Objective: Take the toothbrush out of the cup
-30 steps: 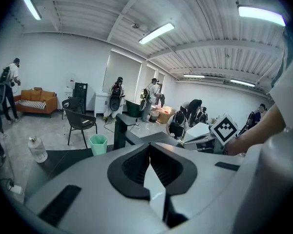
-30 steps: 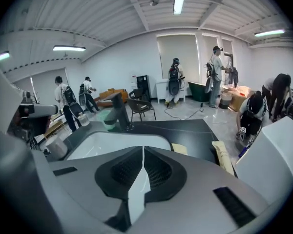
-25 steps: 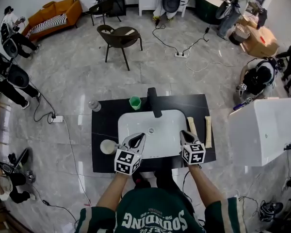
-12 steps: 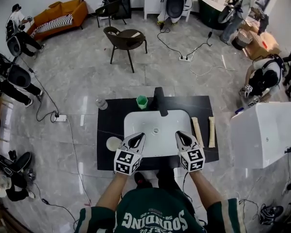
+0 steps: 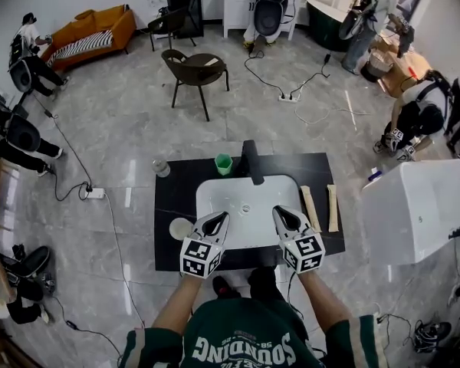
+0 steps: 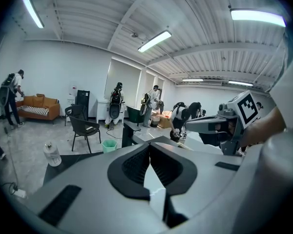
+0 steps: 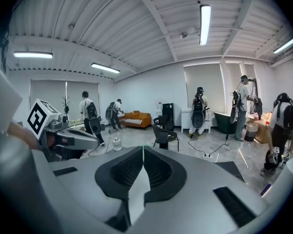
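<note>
The green cup (image 5: pixel 224 164) stands on the black counter (image 5: pixel 169 202) behind the white sink (image 5: pixel 215 198), left of the black faucet (image 5: pixel 251 162). It also shows in the left gripper view as the green cup (image 6: pixel 109 146). I cannot make out a toothbrush in it. Two long pale items (image 5: pixel 310 208) lie on the counter right of the sink. My left gripper (image 5: pixel 221 217) hovers over the sink's front left, jaws together on nothing (image 6: pixel 150 147). My right gripper (image 5: pixel 280 211) hovers over the sink's front right, shut and empty (image 7: pixel 143 152).
A clear bottle (image 5: pixel 162 167) stands at the counter's back left and a round white dish (image 5: pixel 181 228) at its front left. A white box (image 5: pixel 414 209) stands right of the counter. A chair (image 5: pixel 193 66), cables and several people are on the floor beyond.
My right gripper has lifted and drifted left, away from the pale items towards the sink. The left gripper has barely shifted. Both stay shut.
</note>
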